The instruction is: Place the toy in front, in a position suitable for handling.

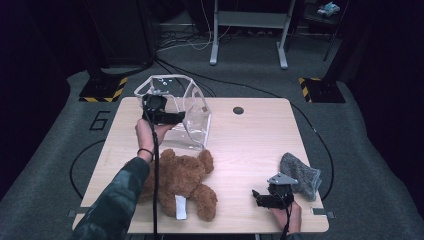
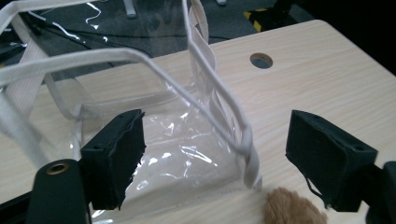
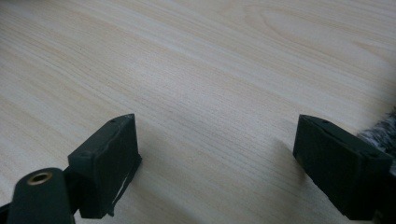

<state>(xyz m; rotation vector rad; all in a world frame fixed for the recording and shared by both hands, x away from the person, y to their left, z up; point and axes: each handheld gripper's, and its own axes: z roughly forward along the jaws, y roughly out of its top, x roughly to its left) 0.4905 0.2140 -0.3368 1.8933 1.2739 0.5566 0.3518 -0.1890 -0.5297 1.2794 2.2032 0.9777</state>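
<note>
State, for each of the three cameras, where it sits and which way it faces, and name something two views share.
High view: above the near table edge, looking forward and down; a sleeve, both hands, left gripper, right gripper.
Left gripper view: rides that gripper, facing the clear bag; open jaws.
Right gripper view: rides that gripper, low over bare wood; open jaws.
Shared: bag, teddy bear.

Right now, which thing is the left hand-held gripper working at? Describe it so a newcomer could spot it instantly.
Start at the pale wooden table and look to its far left corner, just beyond the brown teddy bear. There stands a clear plastic bag with white trim and straps, its mouth open, with the left hand-held gripper at it, jaws apart. It is see-through, unlike the furry bear or the grey cloth.
</note>
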